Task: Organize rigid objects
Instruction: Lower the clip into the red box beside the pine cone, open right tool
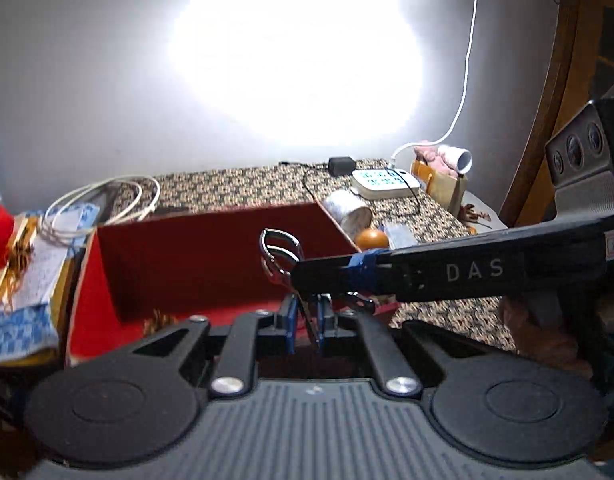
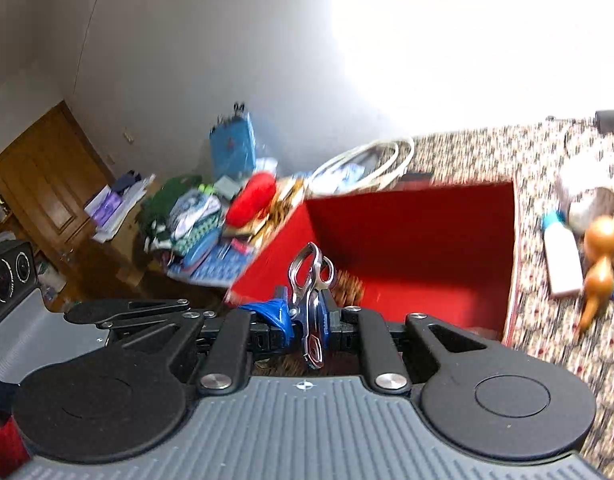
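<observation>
**Ana:** Scissors-like metal, that is what the left wrist view shows first. An eyelash curler (image 1: 281, 258) stands up between the narrow jaws of the left gripper (image 1: 307, 320), its looped head raised in front of the red box (image 1: 211, 248).

**Ben:** Why so high above the box?

**Ana:** My guess is that it is being carried over the wall so it can go inside. The right gripper's long black finger (image 1: 447, 272) crosses in from the right and overlaps the curler, but I cannot tell from here whether it touches it.

**Ben:** What lies around the box?

**Ana:** On the patterned cloth (image 1: 243, 184): a coiled white cable (image 1: 107, 200) to the left, a silver roll (image 1: 347, 212) and a brown gourd (image 1: 373, 239) just beside the right wall.

**Ben:** And the right wrist view?

**Ana:** The right gripper (image 2: 307, 316) is closed tight on a chrome clipper tool (image 2: 311, 276) with a red and blue handle, its curved head pointing up towards the box opening (image 2: 411, 240). It seems held by the handle so the head stays free to drop in.

**Ben:** Is the box filled yet?

**Ana:** Nearly bare; only a small gold scrap (image 2: 349, 284) shows on the floor. The gourd and a white bottle (image 2: 563, 260) wait outside on the right, so most sorting looks undone.
</observation>
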Available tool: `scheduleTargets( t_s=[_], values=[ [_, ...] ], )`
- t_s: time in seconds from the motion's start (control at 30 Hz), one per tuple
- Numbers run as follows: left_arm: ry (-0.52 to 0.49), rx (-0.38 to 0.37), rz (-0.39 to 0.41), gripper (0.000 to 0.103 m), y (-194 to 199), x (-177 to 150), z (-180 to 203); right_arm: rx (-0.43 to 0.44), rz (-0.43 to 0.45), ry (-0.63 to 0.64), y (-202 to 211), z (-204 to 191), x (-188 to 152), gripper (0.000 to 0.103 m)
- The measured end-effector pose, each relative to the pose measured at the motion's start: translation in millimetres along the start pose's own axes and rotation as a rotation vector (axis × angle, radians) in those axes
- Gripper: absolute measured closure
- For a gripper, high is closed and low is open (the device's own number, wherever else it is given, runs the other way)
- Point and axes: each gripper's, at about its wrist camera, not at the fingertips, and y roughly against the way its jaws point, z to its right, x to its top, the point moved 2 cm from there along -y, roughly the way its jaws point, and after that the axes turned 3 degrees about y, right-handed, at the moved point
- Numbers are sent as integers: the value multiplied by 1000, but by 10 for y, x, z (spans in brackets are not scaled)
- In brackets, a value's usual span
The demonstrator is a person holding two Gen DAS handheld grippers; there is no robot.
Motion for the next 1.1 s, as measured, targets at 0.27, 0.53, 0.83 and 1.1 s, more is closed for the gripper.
scheduleTargets(
  t_s=[0.27,0.53,0.83,1.1],
  values=[
    [39,27,-115,100,-867,205,-562,-46,-109,-44,-757,302,295,103],
    [64,56,-312,100,-1533,38,-1055,-55,-300,-182,-1435,554,233,103],
    [59,89,-443,99,-1741,-21,-1269,-84,-451,-265,-1786,551,187,103],
    [45,165,-485,98,-1734,-9,-1351,-92,-462,-243,-1825,542,191,101]
  ],
)
